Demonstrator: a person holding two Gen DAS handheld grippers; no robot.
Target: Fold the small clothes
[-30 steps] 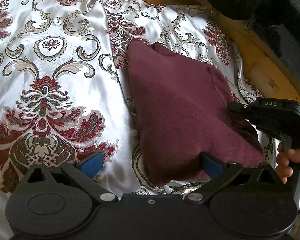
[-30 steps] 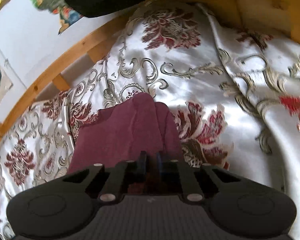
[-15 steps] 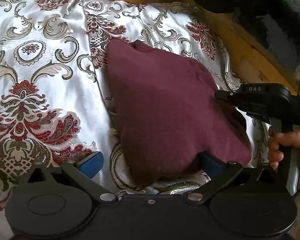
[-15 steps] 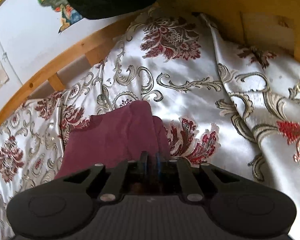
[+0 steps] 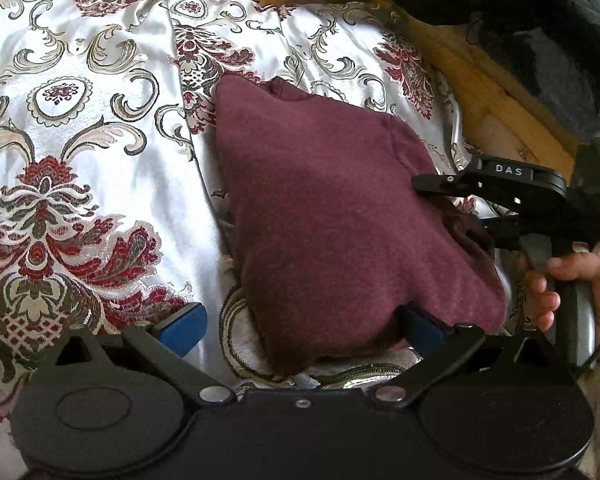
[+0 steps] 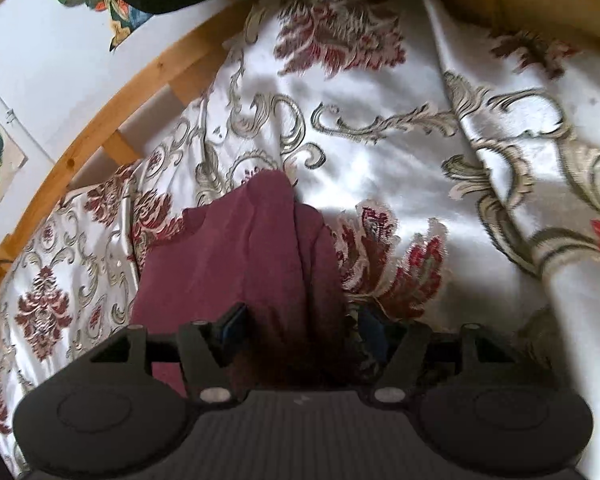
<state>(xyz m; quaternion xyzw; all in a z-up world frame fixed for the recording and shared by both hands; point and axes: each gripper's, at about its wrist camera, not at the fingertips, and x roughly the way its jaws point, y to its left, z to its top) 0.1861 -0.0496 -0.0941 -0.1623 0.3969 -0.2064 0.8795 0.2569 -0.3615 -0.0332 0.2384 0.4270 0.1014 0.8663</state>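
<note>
Maroon garment [image 5: 332, 216] lies folded on the patterned bedspread [image 5: 80, 152] in our left wrist view, its near edge between the spread fingers of our left tool [image 5: 300, 322]. From the right wrist we see our right tool [image 6: 300, 326] spread around the garment's edge, gripping nothing.

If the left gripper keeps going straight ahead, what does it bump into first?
Most likely the maroon garment. The left gripper is open, and the cloth's near edge already lies between its fingers, against the right one. Past it is only the patterned bedspread; depth is hard to judge.
</note>
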